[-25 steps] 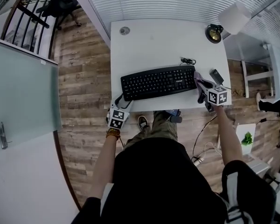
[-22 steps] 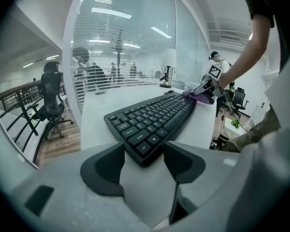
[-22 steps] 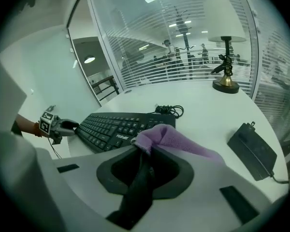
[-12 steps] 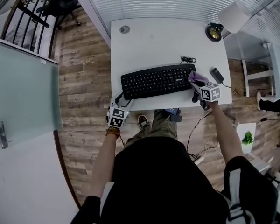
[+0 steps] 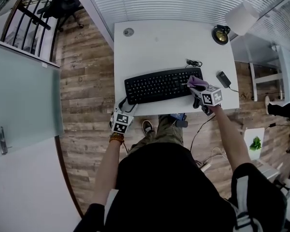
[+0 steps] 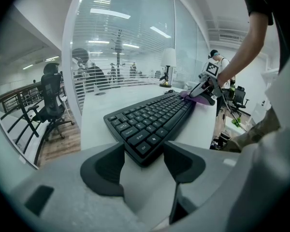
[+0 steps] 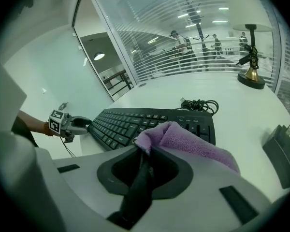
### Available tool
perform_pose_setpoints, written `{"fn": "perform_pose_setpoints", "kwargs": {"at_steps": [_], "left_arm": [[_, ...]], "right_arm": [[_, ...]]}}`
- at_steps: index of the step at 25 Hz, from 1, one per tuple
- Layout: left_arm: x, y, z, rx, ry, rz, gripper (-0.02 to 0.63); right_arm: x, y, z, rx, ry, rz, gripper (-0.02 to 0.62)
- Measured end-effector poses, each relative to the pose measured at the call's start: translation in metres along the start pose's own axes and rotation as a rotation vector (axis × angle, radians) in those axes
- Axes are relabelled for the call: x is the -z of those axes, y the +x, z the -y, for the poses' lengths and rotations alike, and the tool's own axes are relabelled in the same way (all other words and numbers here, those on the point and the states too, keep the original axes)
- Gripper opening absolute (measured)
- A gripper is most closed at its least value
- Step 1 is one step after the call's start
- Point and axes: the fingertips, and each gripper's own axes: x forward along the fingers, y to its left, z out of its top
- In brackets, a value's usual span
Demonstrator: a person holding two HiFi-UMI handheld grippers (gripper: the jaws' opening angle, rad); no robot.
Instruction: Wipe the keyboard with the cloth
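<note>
The purple cloth point(image 7: 188, 141), soft, light and apt to bunch, was pinched by one fold between the pressed-together jaws of the right gripper point(image 7: 144, 153), over the right end of the black keyboard point(image 5: 162, 85) near the desk's point(image 5: 169, 42) front edge. The left gripper point(image 6: 144, 164) had its jaws spread either side of the keyboard's front left corner, a sensible place to steady a stiff, light board that would probably slide.

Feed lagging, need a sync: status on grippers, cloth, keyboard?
Left gripper jaws apart around near-left keyboard corner, contact unclear. Right gripper shut on purple cloth, at keyboard's right end. Coiled cable behind keyboard, off the keys.
</note>
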Motion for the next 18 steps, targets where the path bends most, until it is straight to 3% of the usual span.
{"fn": "perform_pose_setpoints", "kwargs": {"at_steps": [18], "left_arm": [[0.001, 0.0, -0.001, -0.005, 0.006, 0.0, 0.255]], "right_arm": [[-0.001, 0.004, -0.011, -0.056, -0.038, -0.032, 0.049]]}}
